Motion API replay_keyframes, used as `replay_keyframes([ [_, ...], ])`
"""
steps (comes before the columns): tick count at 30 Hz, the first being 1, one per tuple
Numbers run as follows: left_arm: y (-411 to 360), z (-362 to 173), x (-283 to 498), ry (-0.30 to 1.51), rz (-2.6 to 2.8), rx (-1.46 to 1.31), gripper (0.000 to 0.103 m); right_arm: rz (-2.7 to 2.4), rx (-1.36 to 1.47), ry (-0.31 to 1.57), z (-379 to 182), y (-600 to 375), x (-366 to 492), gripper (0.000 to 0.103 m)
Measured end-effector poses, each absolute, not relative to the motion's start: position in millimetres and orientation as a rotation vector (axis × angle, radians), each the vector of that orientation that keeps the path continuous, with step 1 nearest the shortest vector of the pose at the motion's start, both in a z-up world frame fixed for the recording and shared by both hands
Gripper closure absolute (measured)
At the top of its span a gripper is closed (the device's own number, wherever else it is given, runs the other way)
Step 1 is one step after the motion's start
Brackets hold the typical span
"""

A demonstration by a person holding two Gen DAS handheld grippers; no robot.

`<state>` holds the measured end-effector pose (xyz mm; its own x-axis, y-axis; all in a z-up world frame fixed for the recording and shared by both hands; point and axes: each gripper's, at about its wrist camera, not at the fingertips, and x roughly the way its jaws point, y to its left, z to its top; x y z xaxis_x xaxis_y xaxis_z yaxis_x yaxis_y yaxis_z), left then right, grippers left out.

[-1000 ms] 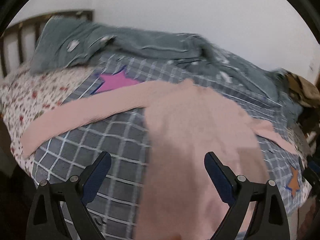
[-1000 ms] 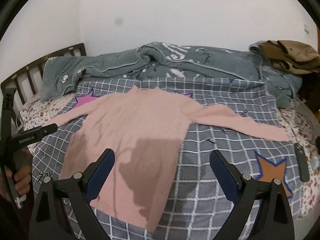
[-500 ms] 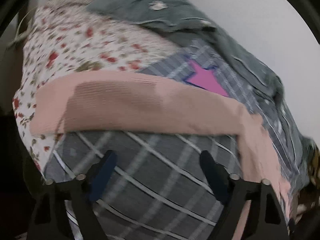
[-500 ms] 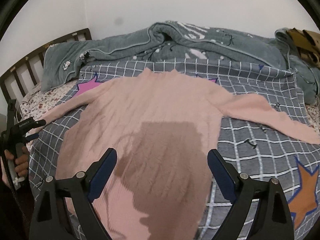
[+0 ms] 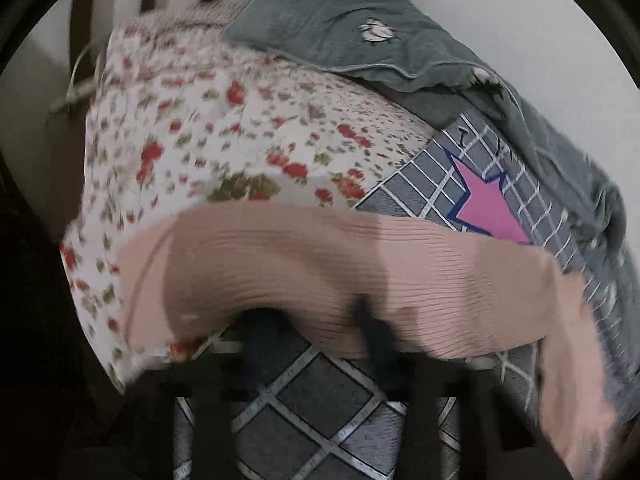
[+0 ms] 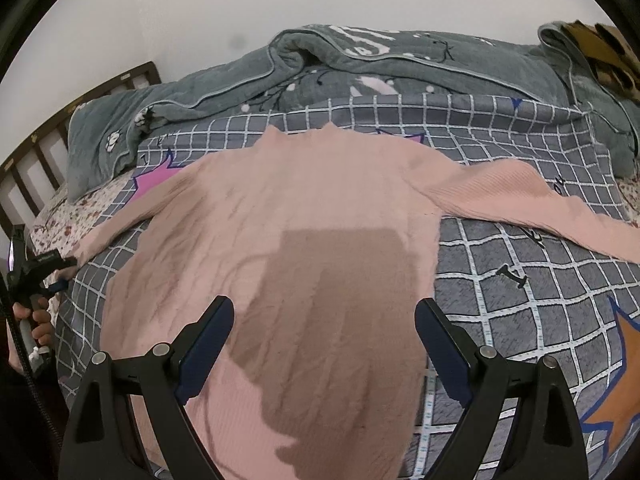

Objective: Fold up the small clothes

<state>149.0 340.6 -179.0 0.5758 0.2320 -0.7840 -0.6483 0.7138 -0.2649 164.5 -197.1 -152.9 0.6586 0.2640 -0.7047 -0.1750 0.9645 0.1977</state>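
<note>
1. Left wrist: left tool [image 5: 316, 344] blurred at the pink sweater [image 5: 320, 264] sleeve's 6 o'clock edge, grip unreadable; closer than before.
2. Right wrist: right tool [image 6: 324, 356] spread wide above sweater lying flat on checked quilt [image 6: 520, 304]; bare quilt toward 3 o'clock; nearer than earlier.

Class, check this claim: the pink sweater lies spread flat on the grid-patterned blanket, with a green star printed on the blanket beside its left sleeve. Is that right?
Not quite. The star beside the left sleeve is pink, not green, as the left wrist view shows. The rest holds: the pink sweater lies spread flat on the grid-patterned blanket.
</note>
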Motion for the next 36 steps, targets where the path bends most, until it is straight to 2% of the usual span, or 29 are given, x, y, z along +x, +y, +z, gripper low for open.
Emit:
replay_keyframes([
  [2,333,-168,155,0.800,0.549,-0.516,0.092,0.247,0.127,0.810,-153,-204,165,0.012],
  [9,287,-98,177,0.698,0.481,-0.362,0.093,0.244,0.141,0.776,-149,-228,166,0.012],
  [14,214,-47,218,0.638,0.351,-0.237,0.093,0.240,0.184,0.757,-146,-255,167,0.012],
  [19,117,-23,266,0.618,0.178,-0.124,0.093,0.200,0.184,0.737,-143,-282,163,0.012],
  [24,6,-35,300,0.656,-0.021,-0.008,0.093,0.153,0.198,0.735,-148,-316,159,0.012],
  [30,-106,-111,311,0.805,-0.180,0.162,0.092,0.112,0.214,0.769,-164,-341,163,0.012],
  [33,-128,-141,310,0.887,-0.207,0.209,0.083,0.109,0.226,0.789,-171,-347,166,0.012],
  [36,-131,-151,303,0.908,-0.201,0.207,0.056,0.112,0.217,0.795,-175,-347,168,0.012],
])
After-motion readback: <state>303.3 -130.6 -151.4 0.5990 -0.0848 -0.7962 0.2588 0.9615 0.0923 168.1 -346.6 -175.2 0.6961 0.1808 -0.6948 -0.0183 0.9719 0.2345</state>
